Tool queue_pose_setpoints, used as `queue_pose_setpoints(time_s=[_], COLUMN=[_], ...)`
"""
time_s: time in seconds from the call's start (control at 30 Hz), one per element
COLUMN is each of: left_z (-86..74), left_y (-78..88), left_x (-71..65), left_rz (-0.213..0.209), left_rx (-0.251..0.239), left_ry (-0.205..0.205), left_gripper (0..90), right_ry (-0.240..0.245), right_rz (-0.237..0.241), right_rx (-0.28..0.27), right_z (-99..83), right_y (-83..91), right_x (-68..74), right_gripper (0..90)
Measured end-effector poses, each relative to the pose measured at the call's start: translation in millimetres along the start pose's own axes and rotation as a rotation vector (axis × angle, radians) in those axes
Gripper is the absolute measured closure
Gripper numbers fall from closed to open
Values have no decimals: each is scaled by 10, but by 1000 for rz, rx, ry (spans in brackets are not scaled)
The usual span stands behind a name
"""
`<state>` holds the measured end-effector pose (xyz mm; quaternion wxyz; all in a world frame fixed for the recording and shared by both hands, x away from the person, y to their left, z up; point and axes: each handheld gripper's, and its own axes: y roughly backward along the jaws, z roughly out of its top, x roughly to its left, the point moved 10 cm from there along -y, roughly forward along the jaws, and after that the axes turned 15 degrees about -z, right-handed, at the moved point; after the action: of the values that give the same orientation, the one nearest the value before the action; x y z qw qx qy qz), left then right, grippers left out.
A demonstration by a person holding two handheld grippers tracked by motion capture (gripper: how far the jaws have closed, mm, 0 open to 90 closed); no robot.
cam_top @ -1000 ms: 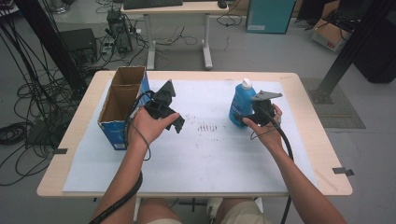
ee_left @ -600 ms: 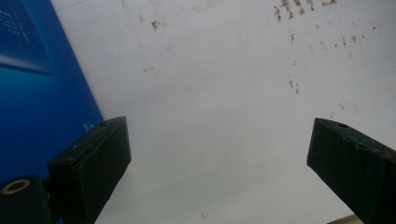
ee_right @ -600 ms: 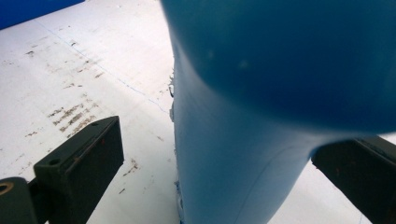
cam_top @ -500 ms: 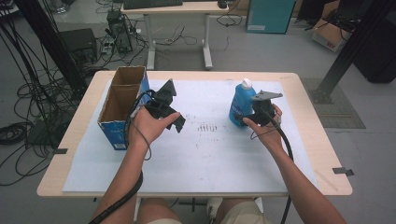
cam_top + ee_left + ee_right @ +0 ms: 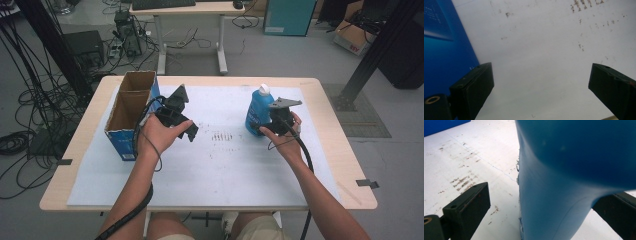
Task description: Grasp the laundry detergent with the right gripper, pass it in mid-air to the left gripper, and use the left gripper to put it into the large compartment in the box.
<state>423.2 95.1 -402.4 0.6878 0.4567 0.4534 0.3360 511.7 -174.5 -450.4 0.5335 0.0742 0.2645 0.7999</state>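
Blue bottle [image 5: 258, 111] stands between spread right claw [image 5: 265, 131]; left claw [image 5: 186, 131] spread, empty

Even, diffuse overhead light is seen in the high view; shadows on the white mat [image 5: 225, 165] are faint and soft. Slight softness is noted overall. In the right gripper view the blue bottle [image 5: 574, 177] is rendered blurred, too close for focus. The left gripper view is mildly hazy.

High view overlooks white mat [image 5: 210, 165]; gripper views seemingly graze it closely.
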Motion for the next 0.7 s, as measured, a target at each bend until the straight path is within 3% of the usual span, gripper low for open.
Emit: queue_pose_setpoints(time_s=[0.7], left_z=[7], left_y=[-3], left_x=[-13], left_rz=[-4], left_rx=[-4], left_ry=[-6], left_gripper=[65], right_ry=[-9], right_rz=[-3], right_rx=[-9], right_z=[15], right_y=[2], right_x=[9], right_gripper=[28])
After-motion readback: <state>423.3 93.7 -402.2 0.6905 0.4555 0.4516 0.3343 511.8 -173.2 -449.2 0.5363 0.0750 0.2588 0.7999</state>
